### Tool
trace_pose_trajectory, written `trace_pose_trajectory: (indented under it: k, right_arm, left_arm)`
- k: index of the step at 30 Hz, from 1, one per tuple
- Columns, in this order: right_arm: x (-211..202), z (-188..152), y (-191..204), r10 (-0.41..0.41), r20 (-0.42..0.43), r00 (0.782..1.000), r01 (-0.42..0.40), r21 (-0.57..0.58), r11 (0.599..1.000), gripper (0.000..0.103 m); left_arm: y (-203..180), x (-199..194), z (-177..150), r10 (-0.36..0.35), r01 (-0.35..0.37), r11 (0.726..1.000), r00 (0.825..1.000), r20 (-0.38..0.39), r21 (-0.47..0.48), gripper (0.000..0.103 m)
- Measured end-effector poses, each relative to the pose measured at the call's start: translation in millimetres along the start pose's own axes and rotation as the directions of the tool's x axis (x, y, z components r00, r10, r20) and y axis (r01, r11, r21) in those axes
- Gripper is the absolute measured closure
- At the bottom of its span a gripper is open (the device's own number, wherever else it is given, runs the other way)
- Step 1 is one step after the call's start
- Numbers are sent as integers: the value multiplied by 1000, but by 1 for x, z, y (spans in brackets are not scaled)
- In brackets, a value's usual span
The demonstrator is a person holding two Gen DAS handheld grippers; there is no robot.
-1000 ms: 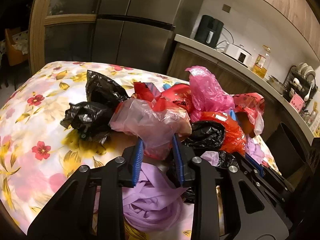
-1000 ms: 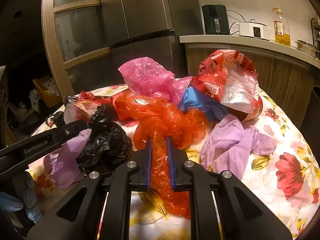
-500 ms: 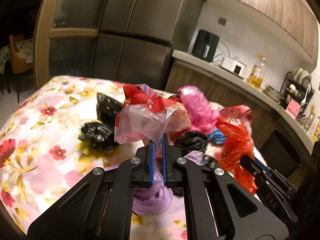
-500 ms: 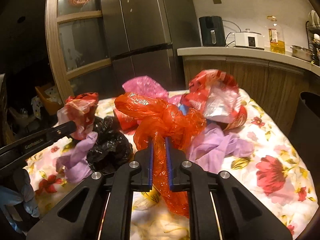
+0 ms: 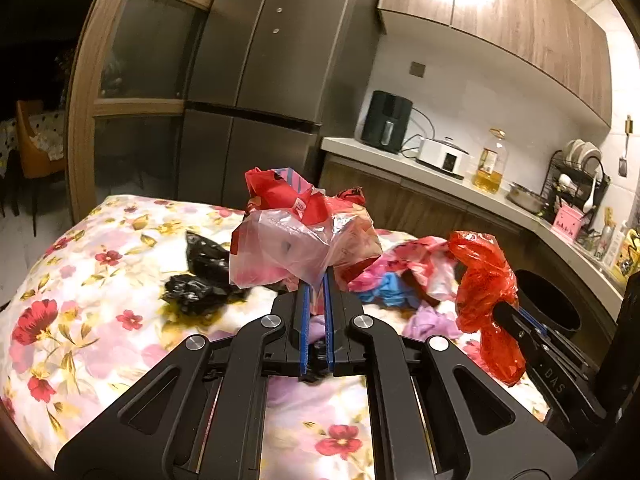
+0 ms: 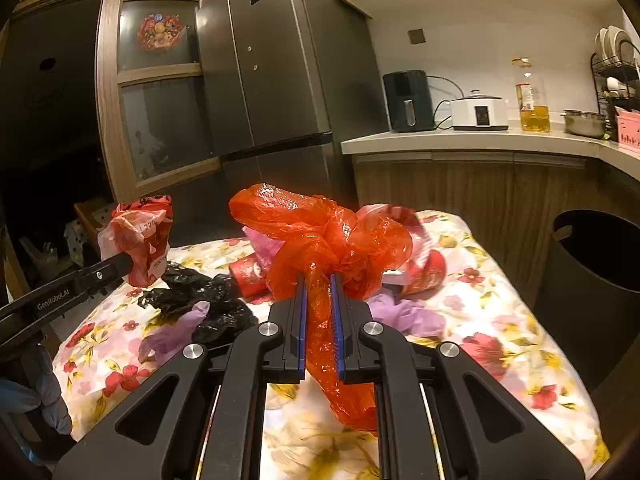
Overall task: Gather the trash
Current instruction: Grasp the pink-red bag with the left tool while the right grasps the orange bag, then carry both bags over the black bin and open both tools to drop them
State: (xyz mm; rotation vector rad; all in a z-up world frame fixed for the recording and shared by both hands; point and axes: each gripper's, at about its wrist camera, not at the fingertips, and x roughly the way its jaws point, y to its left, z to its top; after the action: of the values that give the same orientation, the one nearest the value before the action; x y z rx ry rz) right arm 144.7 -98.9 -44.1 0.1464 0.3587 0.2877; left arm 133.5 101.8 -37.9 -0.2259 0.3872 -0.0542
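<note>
Left gripper (image 5: 315, 286) is clenched tight on a clear-and-red plastic bag (image 5: 288, 248), and that bag is up in the air, bunched just ahead of the fingertips, clear of the flowered desk (image 5: 100, 280) below. Over to its right, the right gripper (image 6: 319, 284) is grasping an orange-red bag (image 6: 324, 240), the film pinched between the blue pads and a long tail of it hanging down between the fingers toward the desk. From the left wrist camera that same orange-red bag (image 5: 486, 280) shows off to the right, dangling from the other gripper, with the black bin (image 5: 548, 304) just beyond it at the desk's edge. From the right wrist camera the clear-and-red bag (image 6: 138, 236) sits far to the left, held up at the tip of the left gripper's arm. Down on the desk, ahead of and below the left gripper, lie crumpled black bags (image 5: 196, 276); a purple bag (image 5: 432, 322) and a pink-and-blue heap (image 5: 400, 276) sit between the two grippers. Below the right gripper, slightly left, there's more black plastic (image 6: 200, 296) and a lilac bag (image 6: 172, 332), and just behind the orange-red bundle a red printed wrapper (image 6: 250, 276). At the lower left corner of the right wrist view, a blue-gloved hand (image 6: 44, 396) shows.
</note>
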Motion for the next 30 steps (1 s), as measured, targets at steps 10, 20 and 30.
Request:
trace_pose_trajectory:
  k: [10,20,30]
  right_arm:
    - [-28,1,-32,-80,39,996,79,24,997,91]
    - [-56,14,-87,-189,107,976,183,63,981,91]
    - [-75,33,-157,-355,181,917,340,112,934,91]
  left_arm:
    - [-49,-1,-10,-72,73,996,997,-11,47,98]
    - [-121,19,-17,-190,191,977,982,-23,96,98]
    - [-206,52,-13,-348,350,924,937,-43,155,98]
